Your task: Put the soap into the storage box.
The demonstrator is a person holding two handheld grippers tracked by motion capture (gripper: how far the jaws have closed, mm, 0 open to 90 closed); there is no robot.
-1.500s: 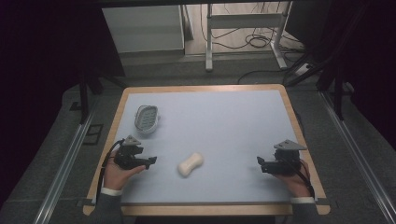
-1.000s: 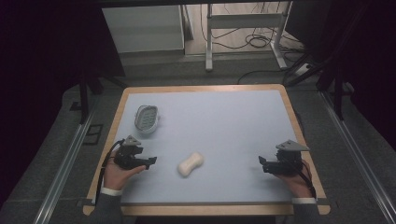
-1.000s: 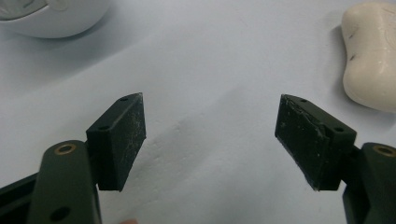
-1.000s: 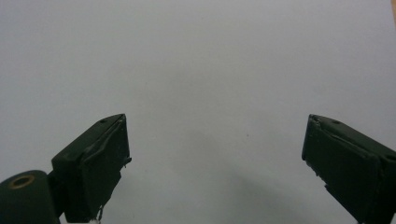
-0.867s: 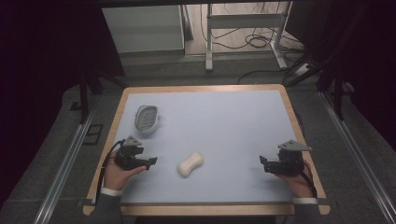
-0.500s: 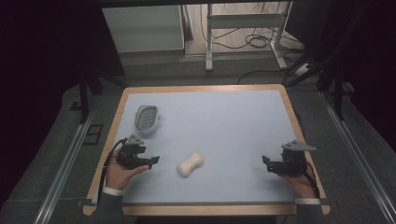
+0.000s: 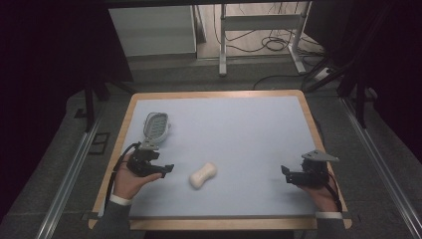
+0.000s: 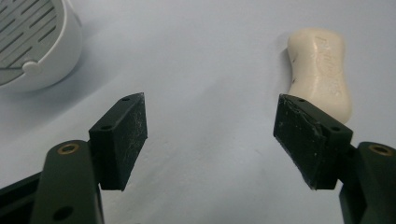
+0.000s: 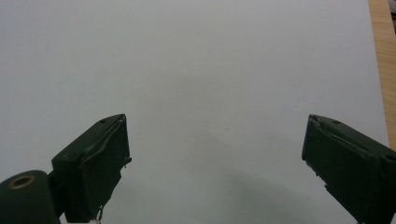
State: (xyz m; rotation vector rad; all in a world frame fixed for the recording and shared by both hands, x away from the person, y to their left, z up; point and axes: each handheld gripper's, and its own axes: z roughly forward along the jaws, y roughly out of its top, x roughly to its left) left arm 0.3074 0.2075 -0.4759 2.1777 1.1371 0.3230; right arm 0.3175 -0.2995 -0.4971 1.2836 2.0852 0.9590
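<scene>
The surface (image 7: 239,129) is the biggest thing here: a pale blue-grey top with a wooden border, seen from above, and most of it is bare. Two forearms come in from the near edge, one at each near corner.

The left tongs (image 7: 168,168) are held low at the near left part of the surface, and they point toward the middle. In the left gripper view their two black jaws stand wide apart, released, with only the pale top between them. The right tongs (image 7: 284,173) are at the near right part, close to the wooden border, well apart from the other things. In the right gripper view their jaws are also spread wide and grasp nothing; a strip of the wooden border shows at the far right of that view.

A white oval dish with a slotted grey insert (image 7: 156,124) lies near the left edge, just beyond the left tongs. A cream soap bar with a narrow waist (image 7: 202,175) lies flat in the near middle, just beside the left tongs but not touching them. In the left gripper view it is partly behind the right-hand jaw.
</scene>
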